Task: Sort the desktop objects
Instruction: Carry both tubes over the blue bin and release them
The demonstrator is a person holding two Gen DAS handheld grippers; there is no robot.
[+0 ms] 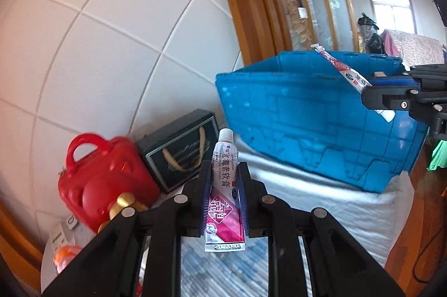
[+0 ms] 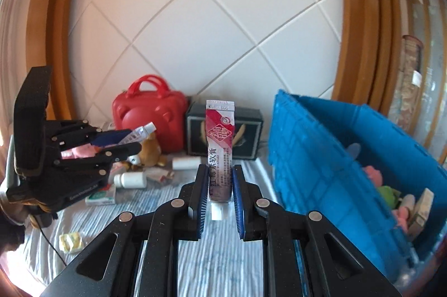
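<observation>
Holding one ointment tube each, both grippers are closed on their load. The left gripper (image 1: 223, 179) clamps a pink-and-white tube (image 1: 225, 193) upright, cap up; the sealed end hangs below the pads. The right gripper (image 2: 219, 185) pinches a second tube (image 2: 219, 146) with the cap down, near the blue crate (image 2: 313, 157). Inside the crate only parts of soft toys show, the rest is hidden by its wall. Behind, a red case (image 2: 149, 115) and a dark gift box (image 2: 225, 129) stand at the tiled wall. Small bottles (image 2: 131, 180) lie on the striped cloth (image 2: 223, 263), partly covered by the left gripper.
</observation>
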